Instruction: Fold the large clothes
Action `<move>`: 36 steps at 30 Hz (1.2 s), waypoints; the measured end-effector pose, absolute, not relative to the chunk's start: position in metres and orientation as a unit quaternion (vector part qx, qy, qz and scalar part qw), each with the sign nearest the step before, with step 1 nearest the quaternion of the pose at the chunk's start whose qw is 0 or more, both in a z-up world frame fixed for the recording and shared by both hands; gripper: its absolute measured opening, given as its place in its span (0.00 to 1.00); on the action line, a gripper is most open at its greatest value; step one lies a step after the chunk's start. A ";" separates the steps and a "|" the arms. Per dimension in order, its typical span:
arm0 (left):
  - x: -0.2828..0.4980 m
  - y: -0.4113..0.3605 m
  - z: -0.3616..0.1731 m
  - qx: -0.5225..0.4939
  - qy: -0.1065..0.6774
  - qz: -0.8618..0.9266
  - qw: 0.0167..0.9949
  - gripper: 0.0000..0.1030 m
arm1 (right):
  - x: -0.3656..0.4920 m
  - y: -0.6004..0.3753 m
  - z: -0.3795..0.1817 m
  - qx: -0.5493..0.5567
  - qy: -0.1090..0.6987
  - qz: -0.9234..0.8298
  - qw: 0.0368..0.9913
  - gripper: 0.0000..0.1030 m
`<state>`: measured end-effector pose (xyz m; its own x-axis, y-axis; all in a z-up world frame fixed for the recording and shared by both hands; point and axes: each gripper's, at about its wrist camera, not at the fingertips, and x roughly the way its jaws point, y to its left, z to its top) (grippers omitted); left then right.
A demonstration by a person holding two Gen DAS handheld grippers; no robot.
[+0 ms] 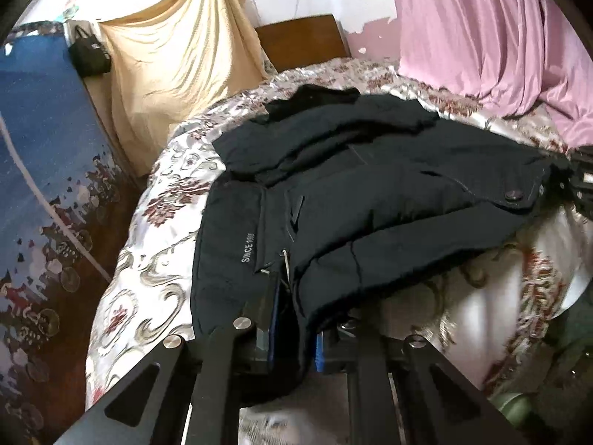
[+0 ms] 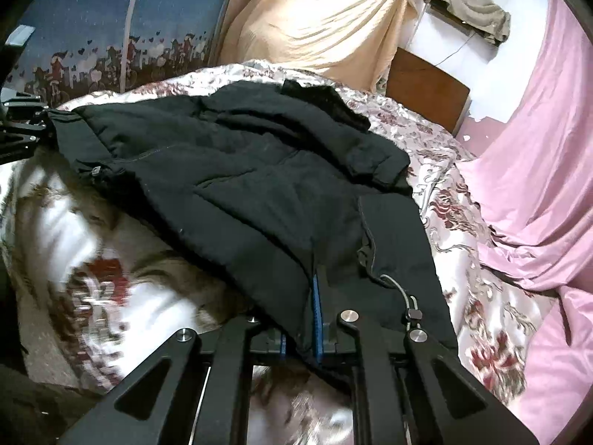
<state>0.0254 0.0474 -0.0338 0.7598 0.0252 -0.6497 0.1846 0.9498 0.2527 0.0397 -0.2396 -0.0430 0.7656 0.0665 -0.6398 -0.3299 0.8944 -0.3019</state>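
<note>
A large black padded jacket (image 1: 352, 193) with "SINCE" lettering on one side lies on a floral bedspread (image 1: 155, 259). Its near hem is lifted off the bed. My left gripper (image 1: 292, 319) is shut on the hem at one corner. My right gripper (image 2: 307, 319) is shut on the hem at the other corner, next to a drawcord toggle (image 2: 413, 313). The jacket also shows in the right wrist view (image 2: 241, 170), stretched between both grippers. The right gripper shows at the right edge of the left wrist view (image 1: 582, 189); the left gripper shows at the left edge of the right wrist view (image 2: 22, 126).
The bed has a wooden headboard (image 1: 304, 40). A pink sheet (image 1: 500, 37) lies along its right side and a cream cloth (image 1: 178, 55) hangs at the back. A blue patterned curtain (image 1: 40, 129) and a black bag (image 1: 90, 55) are to the left.
</note>
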 end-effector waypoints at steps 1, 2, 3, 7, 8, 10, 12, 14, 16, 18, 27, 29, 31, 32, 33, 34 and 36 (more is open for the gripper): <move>0.019 0.050 -0.029 0.147 0.340 -0.042 0.928 0.13 | 0.032 -0.239 -0.038 -0.196 0.323 0.108 0.920 0.08; 0.012 0.052 -0.025 0.141 0.336 -0.040 0.930 0.13 | 0.024 -0.238 -0.032 -0.190 0.322 0.108 0.921 0.08; 0.005 0.055 -0.021 0.135 0.333 -0.038 0.932 0.13 | 0.016 -0.238 -0.027 -0.183 0.320 0.109 0.923 0.08; -0.014 0.062 -0.011 0.107 0.329 -0.031 0.938 0.13 | -0.003 -0.236 -0.015 -0.169 0.316 0.109 0.927 0.08; -0.016 0.063 -0.011 0.102 0.330 -0.030 0.938 0.13 | -0.006 -0.236 -0.012 -0.165 0.315 0.109 0.928 0.08; -0.015 0.063 -0.010 0.097 0.331 -0.030 0.938 0.13 | -0.008 -0.239 -0.010 -0.161 0.317 0.108 0.928 0.08; -0.010 0.063 -0.006 0.091 0.328 -0.029 0.940 0.13 | -0.006 -0.241 -0.010 -0.158 0.315 0.108 0.930 0.08; -0.006 0.064 -0.001 0.084 0.325 -0.030 0.942 0.13 | -0.008 -0.240 -0.008 -0.155 0.313 0.107 0.931 0.08; -0.001 0.065 0.004 0.078 0.322 -0.033 0.943 0.13 | -0.004 -0.239 -0.003 -0.145 0.303 0.101 0.936 0.08; 0.007 0.064 0.011 0.073 0.318 -0.034 0.945 0.13 | 0.002 -0.240 0.000 -0.136 0.293 0.096 0.942 0.08; 0.069 0.064 0.057 0.054 0.278 -0.043 0.958 0.13 | 0.063 -0.247 0.037 -0.081 0.243 0.093 0.962 0.08; 0.086 0.063 0.065 0.054 0.267 -0.040 0.961 0.13 | 0.082 -0.246 0.046 -0.078 0.231 0.092 0.965 0.08; 0.105 0.063 0.073 0.058 0.256 -0.037 0.964 0.12 | 0.103 -0.244 0.055 -0.075 0.219 0.090 0.969 0.08; 0.118 0.062 0.077 0.058 0.250 -0.035 0.966 0.12 | 0.112 -0.242 0.058 -0.076 0.214 0.088 0.970 0.08; 0.128 0.062 0.080 0.059 0.245 -0.034 0.967 0.12 | 0.123 -0.241 0.062 -0.077 0.209 0.085 0.971 0.08; 0.136 0.061 0.083 0.061 0.241 -0.034 0.968 0.12 | 0.135 -0.239 0.066 -0.077 0.204 0.081 0.973 0.08; 0.161 0.061 0.089 0.065 0.234 -0.031 0.970 0.12 | 0.156 -0.234 0.072 -0.080 0.193 0.076 0.975 0.08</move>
